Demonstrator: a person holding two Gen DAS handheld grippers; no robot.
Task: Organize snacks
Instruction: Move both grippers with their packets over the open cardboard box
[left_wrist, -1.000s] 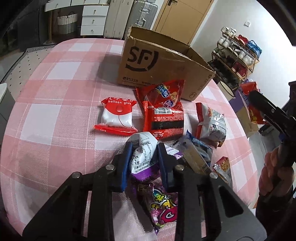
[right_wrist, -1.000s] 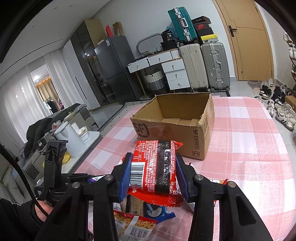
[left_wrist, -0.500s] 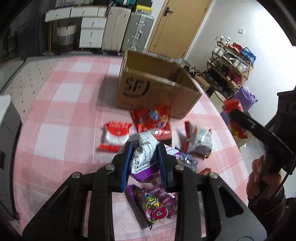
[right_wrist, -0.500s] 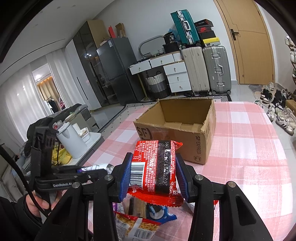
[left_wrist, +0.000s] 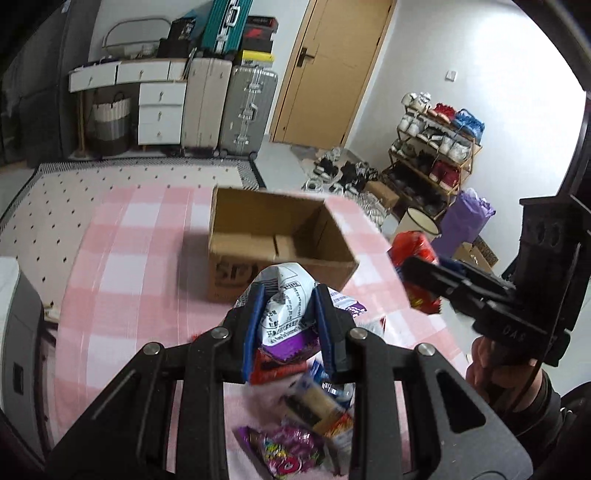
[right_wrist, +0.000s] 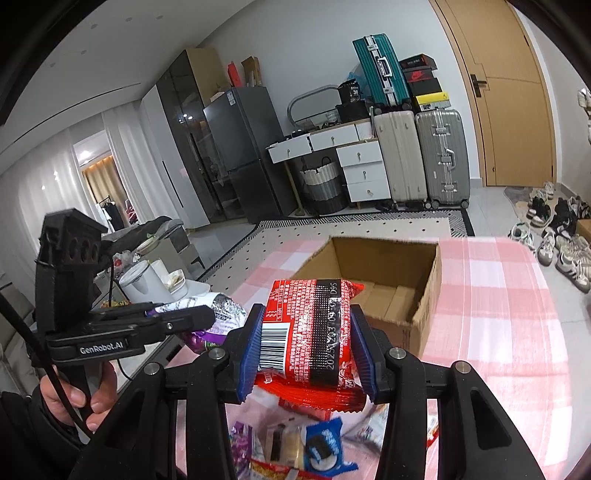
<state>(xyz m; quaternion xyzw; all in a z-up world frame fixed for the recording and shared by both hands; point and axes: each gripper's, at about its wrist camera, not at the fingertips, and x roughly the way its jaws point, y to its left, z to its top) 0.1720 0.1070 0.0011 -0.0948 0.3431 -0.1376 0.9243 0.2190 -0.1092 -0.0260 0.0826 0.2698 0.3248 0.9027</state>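
Two packets aloft: left gripper (left_wrist: 290, 328) pinches one white-and-purple packet (left_wrist: 284, 314); right gripper (right_wrist: 306, 350) clamps one red packet (right_wrist: 314, 332). One open cardboard box (right_wrist: 424, 295) on the checked table (right_wrist: 498, 314), toward its far edge.

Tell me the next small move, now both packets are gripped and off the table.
Probably carry the red packet forward over the open cardboard box and release: the right hand-held gripper is clamped on it, and the box looks empty just beyond.
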